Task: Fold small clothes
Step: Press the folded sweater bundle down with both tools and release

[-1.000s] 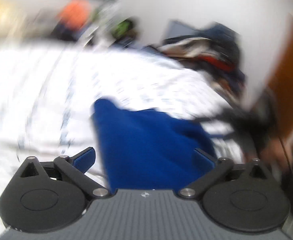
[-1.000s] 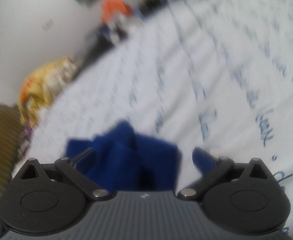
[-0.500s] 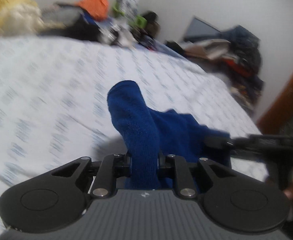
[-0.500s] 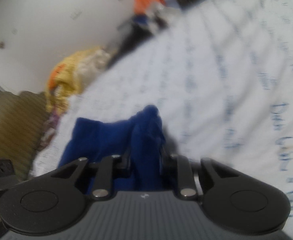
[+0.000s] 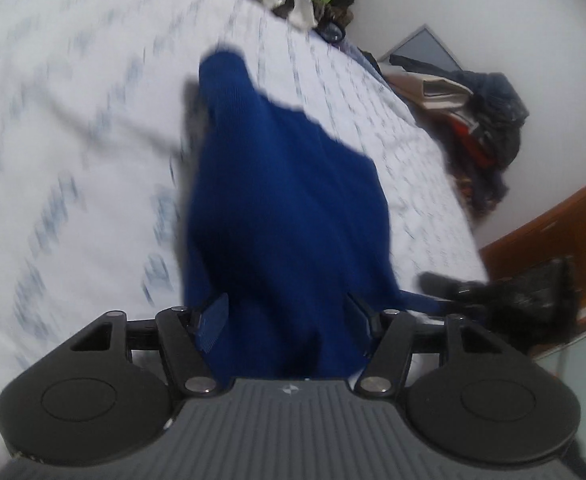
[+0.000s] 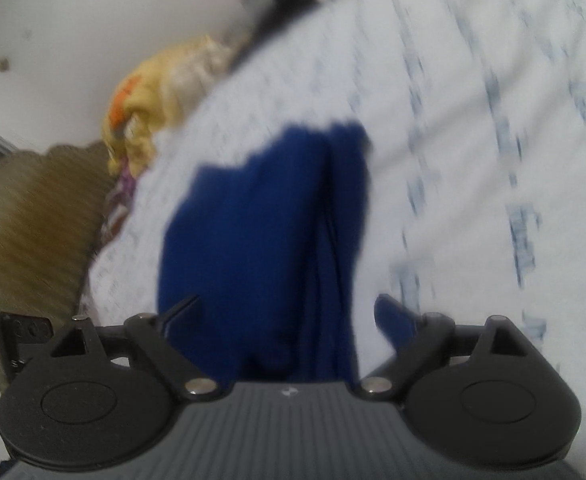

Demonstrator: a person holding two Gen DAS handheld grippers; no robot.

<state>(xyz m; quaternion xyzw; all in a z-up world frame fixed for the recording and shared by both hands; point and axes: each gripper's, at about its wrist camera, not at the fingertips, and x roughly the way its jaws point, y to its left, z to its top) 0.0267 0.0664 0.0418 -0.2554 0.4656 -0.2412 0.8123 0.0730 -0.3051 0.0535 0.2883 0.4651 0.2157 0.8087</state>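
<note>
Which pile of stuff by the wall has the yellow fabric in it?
The yellow heap beside the brown textured surface, seen from the right wrist. The other pile is dark clothes.

- The garment [image 5: 281,208] is deep royal blue, plain, with a fine knit rib.
- The bed sheet [image 5: 73,140] is white with rows of blurred blue-grey script.
- Both tools are black with grey ribbed bodies and blue pads: left tool [image 5: 285,316], right tool [image 6: 289,316].
- Far left, a bundle [image 6: 161,84] is yellow and orange, possibly cloth.
- Near left, a surface [image 6: 33,216] is olive-brown, striped.
</note>
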